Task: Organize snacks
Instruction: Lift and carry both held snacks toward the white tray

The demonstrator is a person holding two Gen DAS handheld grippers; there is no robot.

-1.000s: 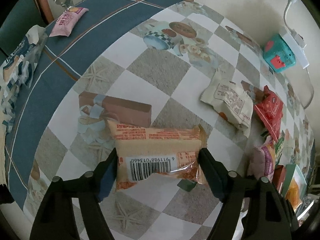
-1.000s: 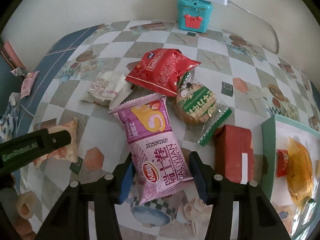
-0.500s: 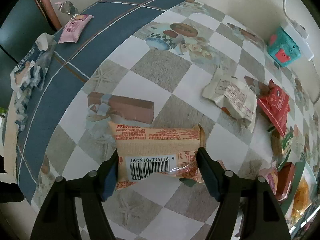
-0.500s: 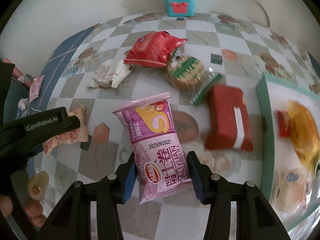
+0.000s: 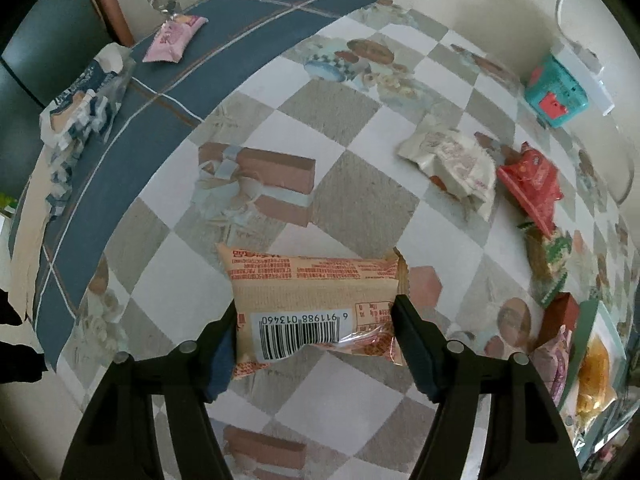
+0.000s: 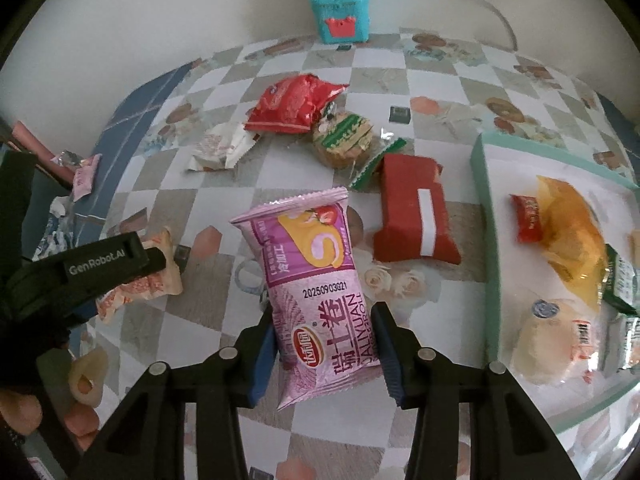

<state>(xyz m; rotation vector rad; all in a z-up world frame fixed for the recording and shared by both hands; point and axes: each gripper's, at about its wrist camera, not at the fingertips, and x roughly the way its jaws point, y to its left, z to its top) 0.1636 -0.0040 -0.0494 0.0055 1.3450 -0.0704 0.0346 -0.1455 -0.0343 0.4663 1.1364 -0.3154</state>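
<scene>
Left wrist view
- Left gripper: fingers clamped on the short ends of the orange snack pack, barcode side facing the camera.
- Pack's long axis: crosswise, running from one finger to the other; it looks lifted above the checkered worktop.
- Tray: at the worktop's right edge, low in this view, well apart from the left fingers, with snacks already in it.
- Loose snacks between pack and tray: white wrapper, red bag, red packet.
- Far left edge: pink wrapper and a blue-and-white bag on the blue border.

Right wrist view
- Right gripper: fingers closed on the lower half of the pink swiss roll pack, gripping its long sides.
- Pack's long axis: pointing away from the fingers, upper end tipped slightly left.
- Tray: just to the right of the right fingers, its near wall close beside the pink swiss roll pack.
- Left gripper: seen at the left edge, the orange snack pack in its grip.
- Still on the worktop: red bag, round green-wrapped biscuit, red packet, white wrapper.

Judgement
- Nearer hand: the right one; its drop likely needs only a short sideways carry over the tray wall.
- Left hand: must cross the loose snacks to reach the tray.
</scene>
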